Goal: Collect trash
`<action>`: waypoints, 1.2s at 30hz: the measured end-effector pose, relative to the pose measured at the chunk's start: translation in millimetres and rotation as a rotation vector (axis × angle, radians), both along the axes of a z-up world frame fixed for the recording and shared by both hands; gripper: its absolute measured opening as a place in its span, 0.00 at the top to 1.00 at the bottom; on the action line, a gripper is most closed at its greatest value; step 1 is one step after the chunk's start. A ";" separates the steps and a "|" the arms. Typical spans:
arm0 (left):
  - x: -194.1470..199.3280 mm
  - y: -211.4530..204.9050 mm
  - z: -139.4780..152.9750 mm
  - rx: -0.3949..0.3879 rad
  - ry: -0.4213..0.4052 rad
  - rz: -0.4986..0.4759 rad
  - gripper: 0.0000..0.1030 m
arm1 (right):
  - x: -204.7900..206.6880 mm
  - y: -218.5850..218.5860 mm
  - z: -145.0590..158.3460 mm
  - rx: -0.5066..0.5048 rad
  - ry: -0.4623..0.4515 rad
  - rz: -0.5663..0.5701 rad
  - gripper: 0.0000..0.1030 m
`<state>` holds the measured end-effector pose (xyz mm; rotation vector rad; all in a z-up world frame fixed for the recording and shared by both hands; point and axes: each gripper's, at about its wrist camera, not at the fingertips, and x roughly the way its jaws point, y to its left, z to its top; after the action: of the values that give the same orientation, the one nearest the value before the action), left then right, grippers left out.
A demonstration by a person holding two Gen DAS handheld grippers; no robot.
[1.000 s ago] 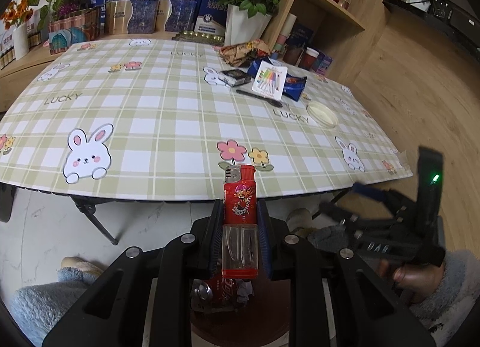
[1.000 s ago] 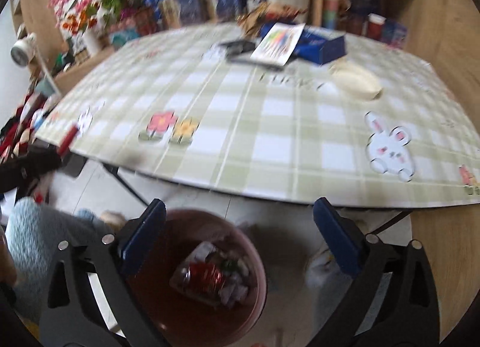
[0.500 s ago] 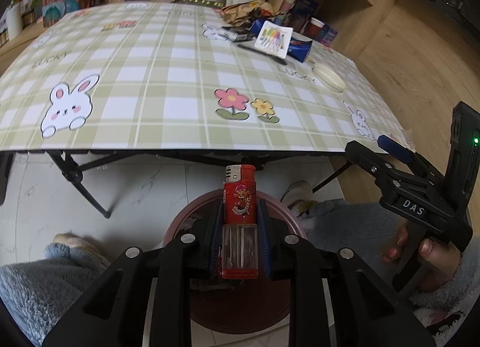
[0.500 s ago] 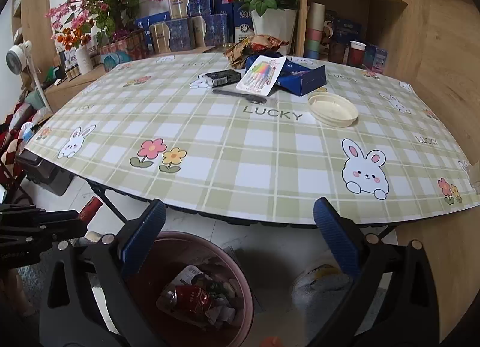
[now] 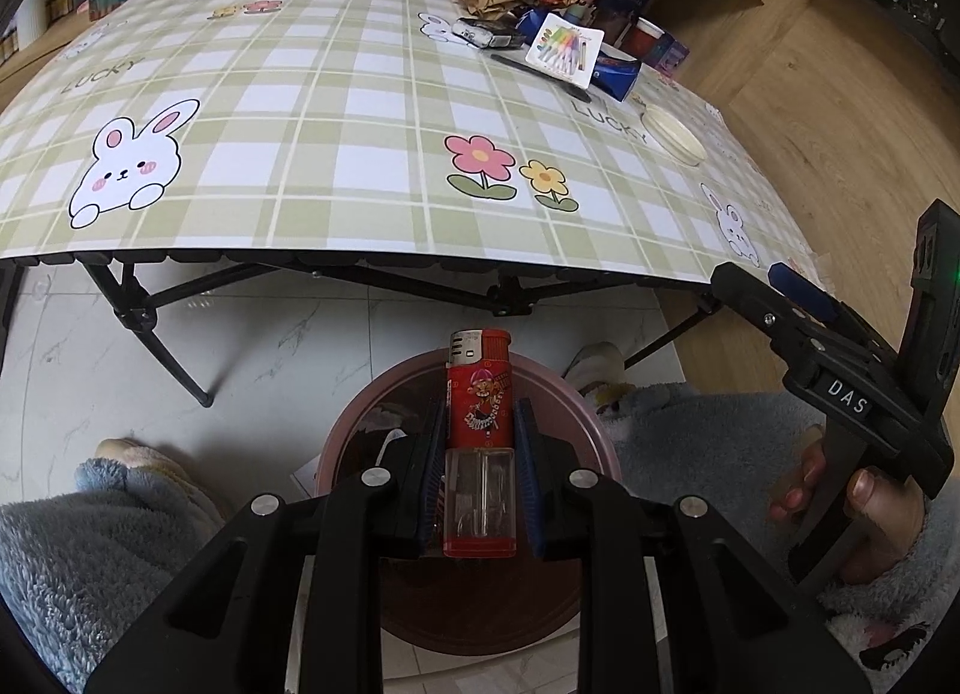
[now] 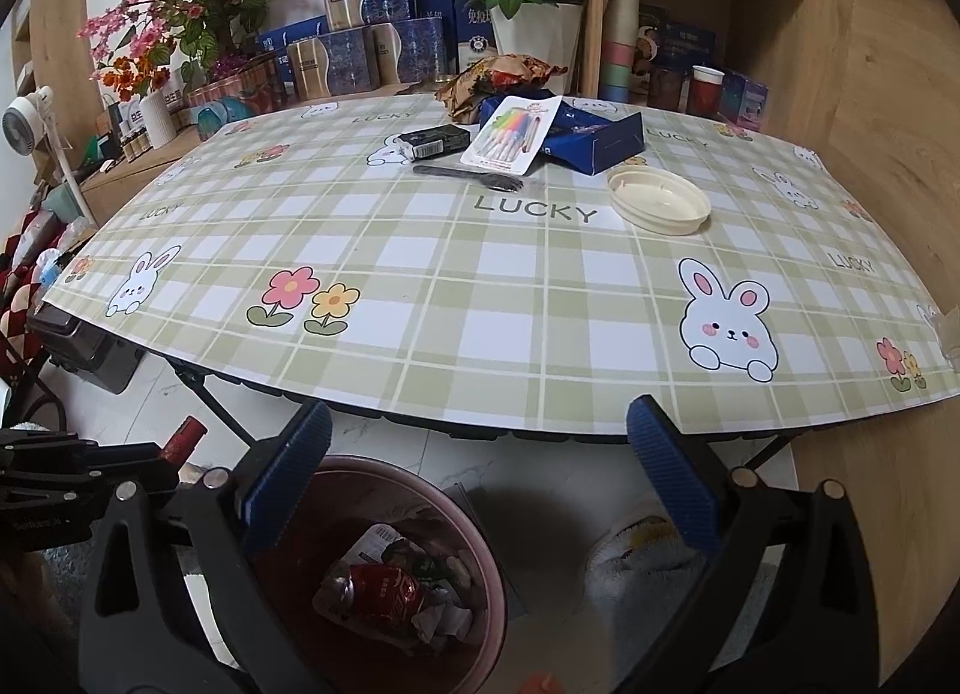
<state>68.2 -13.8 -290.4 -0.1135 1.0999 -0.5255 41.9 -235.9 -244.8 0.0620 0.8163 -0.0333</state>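
One second has carried the left gripper (image 5: 480,454) off the table (image 5: 360,112) edge and down over the bin (image 5: 360,412) — the lighter (image 5: 480,430) now hangs above its mouth, pinched between ribbed blue pads, so I judge the drop is next. The right gripper (image 6: 477,490) gapes wide and empty above crumpled wrappers and a crushed red can (image 6: 384,592) — the lighter is hard plastic, red over clear, metal-capped.

Left hand-held gripper (image 5: 480,454) clamped, right hand-held gripper (image 6: 480,490) wide apart.
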 end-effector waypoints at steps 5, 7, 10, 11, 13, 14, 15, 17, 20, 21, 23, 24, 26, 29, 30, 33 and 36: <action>0.7 0.0 -1.1 0.003 0.004 0.005 0.78 | -0.1 -0.1 0.2 0.000 -0.001 0.000 0.06; 1.2 1.2 -1.4 0.001 0.008 0.010 0.72 | -0.1 -0.1 0.1 -0.001 0.000 0.001 0.06; 1.2 3.7 -0.3 0.010 -0.006 0.030 0.47 | -0.3 0.0 0.0 0.000 -0.001 -0.001 0.06; 1.3 5.3 1.2 0.018 -0.021 0.042 0.42 | -0.3 0.0 0.0 0.000 -0.001 -0.001 0.06; 1.3 7.9 4.4 0.038 -0.051 0.062 0.33 | -0.3 0.0 0.1 -0.001 -0.001 -0.001 0.06; 1.3 9.4 6.4 0.045 -0.067 0.071 0.28 | -0.4 0.0 0.2 -0.001 -0.002 -0.001 0.06; 1.2 11.0 8.2 0.047 -0.078 0.079 0.26 | -0.3 -0.1 0.1 0.000 -0.002 0.000 0.06; 1.2 13.6 11.5 0.049 -0.098 0.093 0.18 | -0.3 -0.1 0.1 -0.001 -0.002 -0.001 0.06; 1.2 15.4 14.7 0.052 -0.118 0.105 0.14 | -0.3 -0.1 0.1 -0.001 -0.003 -0.001 0.06; 1.3 16.2 15.6 0.052 -0.125 0.110 0.13 | -0.3 -0.1 0.1 -0.001 -0.003 0.000 0.06; 1.2 16.7 16.7 0.053 -0.133 0.115 0.12 | -0.3 -0.3 0.6 -0.002 -0.005 -0.001 0.06; 1.5 17.2 17.6 0.054 -0.138 0.119 0.12 | -0.2 -0.8 0.7 -0.001 -0.006 -0.001 0.06; 2.3 16.9 18.6 0.060 -0.146 0.122 0.11 | 0.7 -2.8 0.3 0.006 -0.004 -0.003 0.06; 3.5 16.3 23.1 0.073 -0.172 0.126 0.11 | 3.1 -6.0 1.0 -0.001 0.001 -0.014 0.06; 4.3 16.5 25.9 0.076 -0.185 0.128 0.11 | 4.3 -7.8 1.9 -0.004 0.001 -0.019 0.06; 9.0 16.5 34.9 0.081 -0.224 0.136 0.10 | 8.0 -14.1 6.2 -0.004 -0.009 -0.027 0.05; 13.9 17.6 43.4 0.084 -0.261 0.142 0.09 | 14.1 -22.7 11.2 -0.009 -0.024 -0.040 0.06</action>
<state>82.1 3.8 -247.0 -0.0475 0.8501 -0.3548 56.0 -258.7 -233.6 0.0698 0.7910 -0.0738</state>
